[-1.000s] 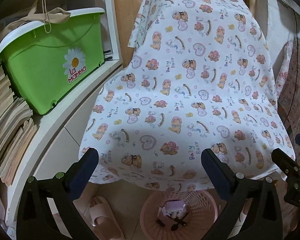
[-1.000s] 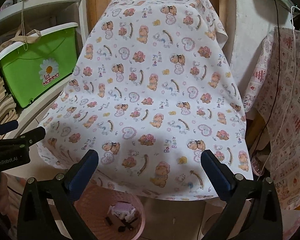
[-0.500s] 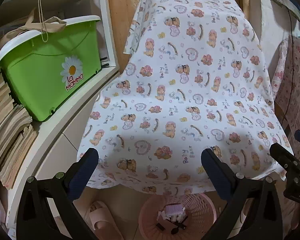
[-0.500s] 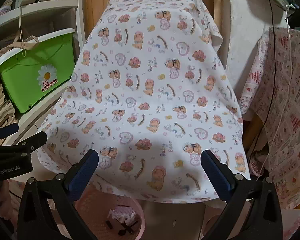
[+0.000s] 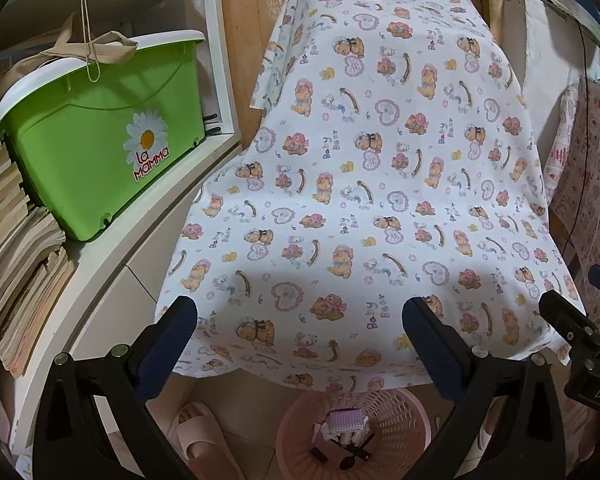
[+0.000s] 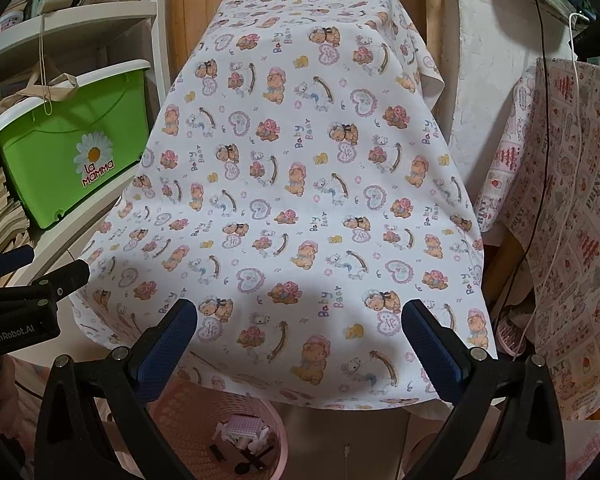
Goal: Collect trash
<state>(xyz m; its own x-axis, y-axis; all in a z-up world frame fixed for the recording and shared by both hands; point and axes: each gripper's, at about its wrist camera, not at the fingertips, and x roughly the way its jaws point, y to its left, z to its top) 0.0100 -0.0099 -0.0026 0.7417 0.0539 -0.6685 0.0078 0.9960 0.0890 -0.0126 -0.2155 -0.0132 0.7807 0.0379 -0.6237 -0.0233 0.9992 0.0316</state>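
A pink lattice waste basket (image 5: 404, 412) stands on the floor at the near edge of the scene, half tucked under the hanging hem of a white sheet printed with teddy bears and hearts (image 5: 372, 184); inside it we see a small pale checked box (image 5: 346, 426) lying among white scraps and a few dark bits (image 5: 354, 454). In the right wrist view the same basket (image 6: 188, 408) sits low and left of centre, its contents (image 6: 246, 436) visible through the open top. We hold the left tool (image 5: 300, 338) spread wide with nothing between its blue-padded fingers (image 5: 168, 346), poised above the basket and facing the draped sheet. The right tool (image 6: 300, 338) is likewise wide apart and empty, its fingers (image 6: 432, 350) framing the lower sheet (image 6: 300, 184). Each tool appears at the edge of the other's view: the right one at the far right of the left view, the left one at the left edge of the right view. A pale pink slipper (image 5: 200, 436) lies on the floor just left of the basket. To the left, a white shelf (image 5: 112, 264) carries a green bin with a white rim and a daisy sticker (image 5: 100, 144), with tan straps draped on its lid, beside stacked papers (image 5: 16, 248). At the right hangs a red-printed cloth (image 6: 572, 216) crossed by a black cable (image 6: 540, 184).
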